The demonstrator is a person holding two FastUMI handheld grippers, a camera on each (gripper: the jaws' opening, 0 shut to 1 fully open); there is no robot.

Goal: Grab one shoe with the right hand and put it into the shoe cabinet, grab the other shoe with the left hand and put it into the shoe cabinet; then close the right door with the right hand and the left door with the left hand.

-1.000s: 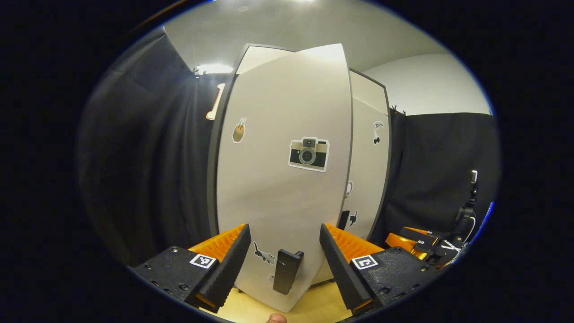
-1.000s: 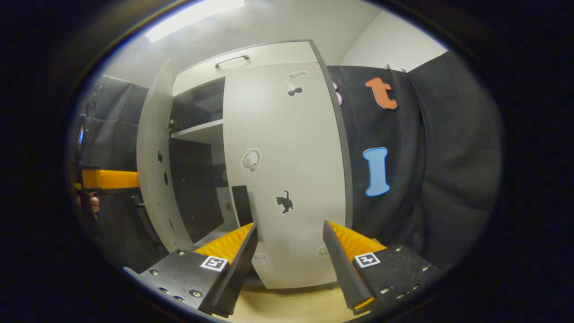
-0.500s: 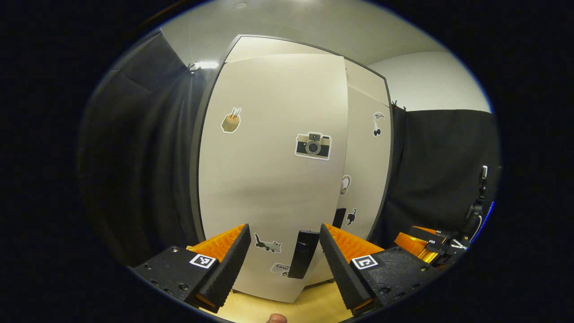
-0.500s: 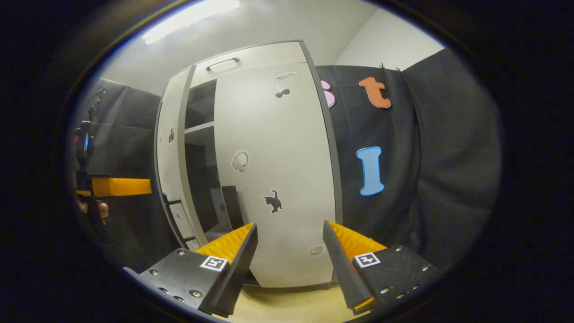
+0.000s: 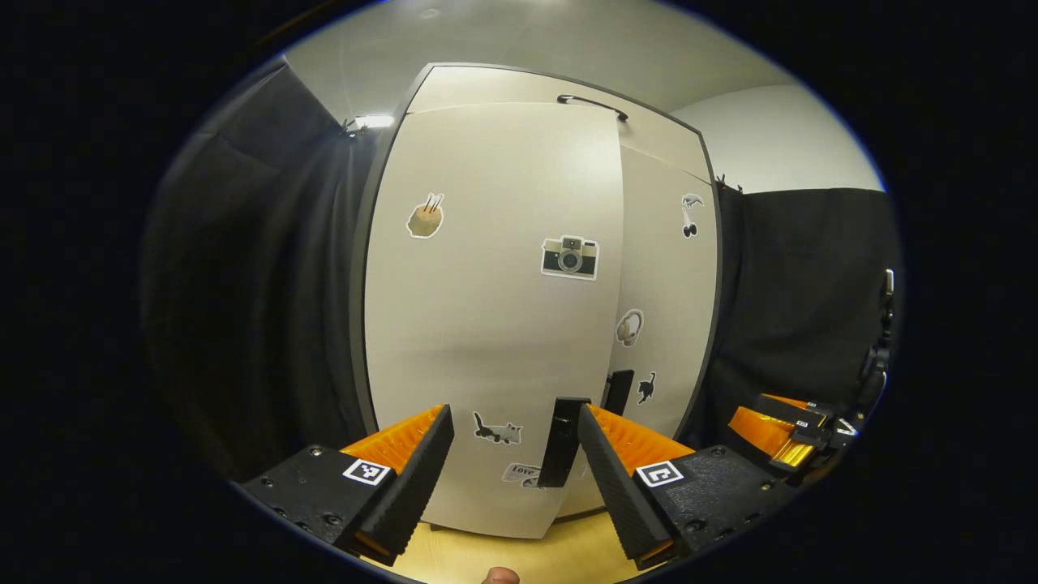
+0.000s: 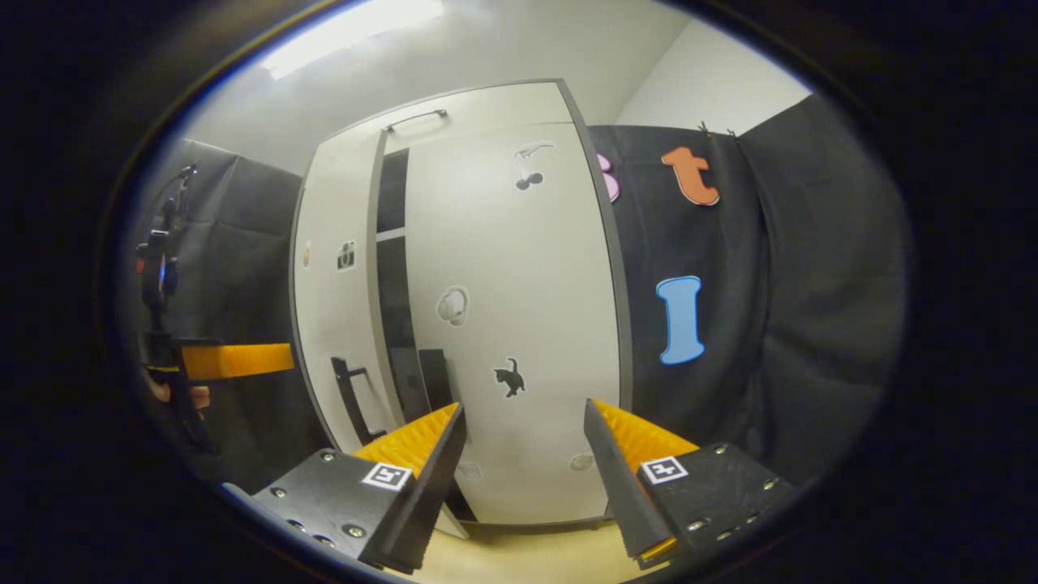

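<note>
Before the shoe cabinet (image 5: 486, 81), the left gripper (image 5: 512, 454) stands wide open, empty, near the left door (image 5: 486, 324), which is almost closed. The right gripper (image 6: 523, 454), also wide open, faces the right door (image 6: 519, 324).

Left door (image 5: 486, 324) beside right door (image 5: 665, 308); narrow gap between, cabinet (image 6: 486, 105) front.

- Cabinet (image 5: 519, 81): tall, pale, dark-edged, upright on the floor.
- Left door (image 5: 486, 324): stickered, dark handle (image 5: 562, 442), narrowly ajar.
- Right door (image 6: 519, 324): stickered, shut.
</note>
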